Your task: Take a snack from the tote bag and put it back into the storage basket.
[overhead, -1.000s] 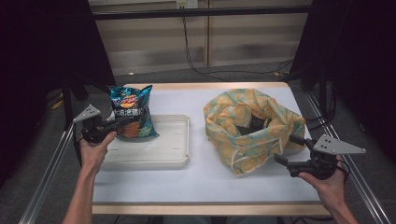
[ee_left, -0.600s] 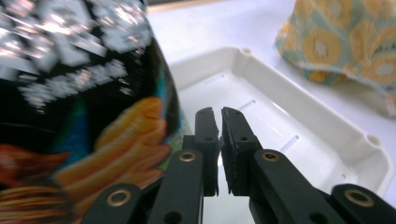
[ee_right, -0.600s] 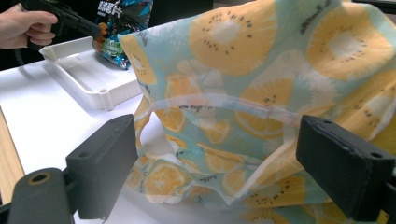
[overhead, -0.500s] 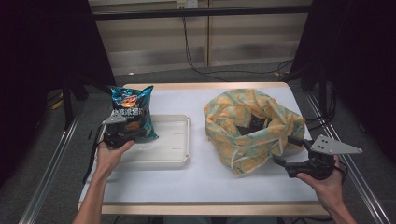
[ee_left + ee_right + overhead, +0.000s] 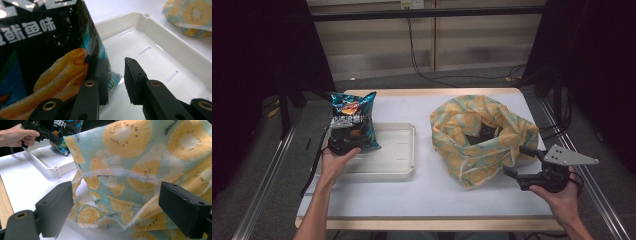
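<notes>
Work in hand: the crisp bag [image 5: 353, 120] stands in the white tray [image 5: 397, 165] at the left of the table; the fruit-print cloth bag [image 5: 482, 135] sits open at the right, well apart from it.

Crisp bag, place: upright at the tray's far-left end, its long axis near vertical, its foot on the tray floor.

Key relation: the left gripper [image 5: 117, 82] is at the crisp bag's lower near edge. Seen along its jaws, the packet lies to the left of the gap; one jaw rests against the bag's corner fold and the other stands free over bare tray. It looks like a release, so the next move is probably a pull back toward the near edge.

Left gripper, state: its jaws have just been opening and now stand slightly apart; the pads no longer press on the packet.

Right gripper [image 5: 125, 207], state: jaws wide apart, clamped on nothing, aimed at the cloth bag's near-right rim, which lies just beyond the pads.

Nearer hand: the left hand [image 5: 337, 157] for the crisp bag, the right for the cloth bag.

Change from a second ago: the left gripper has shifted right and sunk in front of the packet, which keeps its place; the right gripper has not moved.
</notes>
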`<state>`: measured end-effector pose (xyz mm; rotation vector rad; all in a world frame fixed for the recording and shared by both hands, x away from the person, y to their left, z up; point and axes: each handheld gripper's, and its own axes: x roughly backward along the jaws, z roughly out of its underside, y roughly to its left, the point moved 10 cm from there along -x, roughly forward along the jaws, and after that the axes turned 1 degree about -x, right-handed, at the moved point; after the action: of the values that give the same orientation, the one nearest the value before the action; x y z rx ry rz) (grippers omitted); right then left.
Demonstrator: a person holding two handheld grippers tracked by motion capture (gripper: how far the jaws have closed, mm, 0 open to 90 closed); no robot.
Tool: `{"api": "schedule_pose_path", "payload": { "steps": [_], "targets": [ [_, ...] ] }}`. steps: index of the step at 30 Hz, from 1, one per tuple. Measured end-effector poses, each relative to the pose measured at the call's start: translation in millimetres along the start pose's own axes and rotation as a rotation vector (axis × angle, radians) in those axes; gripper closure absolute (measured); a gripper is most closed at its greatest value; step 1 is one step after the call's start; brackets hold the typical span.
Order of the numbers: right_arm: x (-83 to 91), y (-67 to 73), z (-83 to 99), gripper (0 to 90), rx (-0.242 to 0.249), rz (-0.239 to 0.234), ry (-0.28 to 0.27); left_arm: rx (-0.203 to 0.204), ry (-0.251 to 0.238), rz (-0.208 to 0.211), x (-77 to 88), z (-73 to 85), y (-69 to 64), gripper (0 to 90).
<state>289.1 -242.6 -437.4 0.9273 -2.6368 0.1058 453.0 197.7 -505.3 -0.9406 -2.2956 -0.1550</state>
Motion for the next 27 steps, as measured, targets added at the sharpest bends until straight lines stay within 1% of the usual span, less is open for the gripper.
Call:
{"api": "schedule_pose_path", "payload": {
  "steps": [2, 6, 7, 9, 10, 12, 13, 14, 17, 19, 20, 21, 22, 23, 25, 26, 27],
  "targets": [
    [0.3, -0.9, -0.2, 12.4, 0.001, 0.005, -0.002, 0.003, 0.006, -0.019, 1.6, 0.9, 2.6, 72.5],
    [0.1, 0.3, -0.3, 12.4, -0.001, -0.002, -0.002, 0.007, 0.002, -0.023, 3.0, 1.4, 4.1, 69.9],
    [-0.1, 0.3, -0.2, 12.4, -0.001, -0.003, -0.001, 0.011, -0.001, -0.021, 2.8, 1.2, 3.1, 68.8],
    [-0.1, 0.1, -0.1, 12.4, 0.000, -0.001, 0.000, 0.004, -0.001, -0.016, 3.1, 1.2, 0.8, 68.0],
    [-0.2, 0.2, -0.3, 12.4, -0.003, -0.001, -0.001, 0.000, -0.011, 0.000, 3.9, 0.6, -1.4, 67.8],
    [0.5, -0.8, -0.4, 12.5, 0.001, 0.003, 0.001, -0.001, -0.023, 0.006, 7.7, -1.1, -3.8, 68.0],
    [0.6, -1.4, -1.1, 12.5, 0.000, 0.004, -0.004, -0.001, -0.034, 0.017, 10.7, -2.2, -5.1, 67.9],
    [1.2, -2.1, -1.4, 12.6, -0.008, 0.007, -0.005, 0.003, -0.045, 0.032, 13.8, -3.1, -7.9, 67.9],
    [3.1, -4.3, -2.8, 14.9, -0.008, 0.010, -0.007, -0.005, -0.071, 0.056, 25.3, -5.1, -15.4, 67.3],
    [3.7, -5.8, -4.6, 17.0, -0.012, 0.014, -0.014, -0.006, -0.100, 0.065, 35.0, -6.4, -21.2, 66.6],
    [4.3, -6.5, -5.0, 17.9, -0.011, 0.016, -0.011, -0.006, -0.100, 0.065, 35.0, -6.4, -21.2, 65.2],
    [4.2, -7.0, -6.5, 20.0, -0.013, 0.015, -0.014, 0.001, -0.131, 0.079, 44.0, -7.6, -27.8, 63.9],
    [4.2, -7.1, -7.6, 21.6, -0.016, 0.013, -0.016, 0.000, -0.148, 0.074, 48.5, -8.1, -30.8, 63.9],
    [4.3, -7.6, -9.1, 23.1, -0.017, 0.010, -0.016, -0.008, -0.158, 0.070, 52.6, -7.8, -34.2, 63.7],
    [5.0, -8.7, -13.3, 24.7, -0.013, 0.009, -0.022, -0.028, -0.167, 0.074, 59.7, -6.9, -42.5, 62.4],
    [5.0, -8.7, -13.3, 24.7, -0.013, 0.009, -0.022, -0.028, -0.167, 0.074, 59.7, -6.9, -42.5, 61.8],
    [5.6, -9.8, -19.4, 25.7, -0.024, 0.009, -0.035, -0.041, -0.176, 0.066, 66.6, -5.6, -49.5, 60.8]
  ]
}}
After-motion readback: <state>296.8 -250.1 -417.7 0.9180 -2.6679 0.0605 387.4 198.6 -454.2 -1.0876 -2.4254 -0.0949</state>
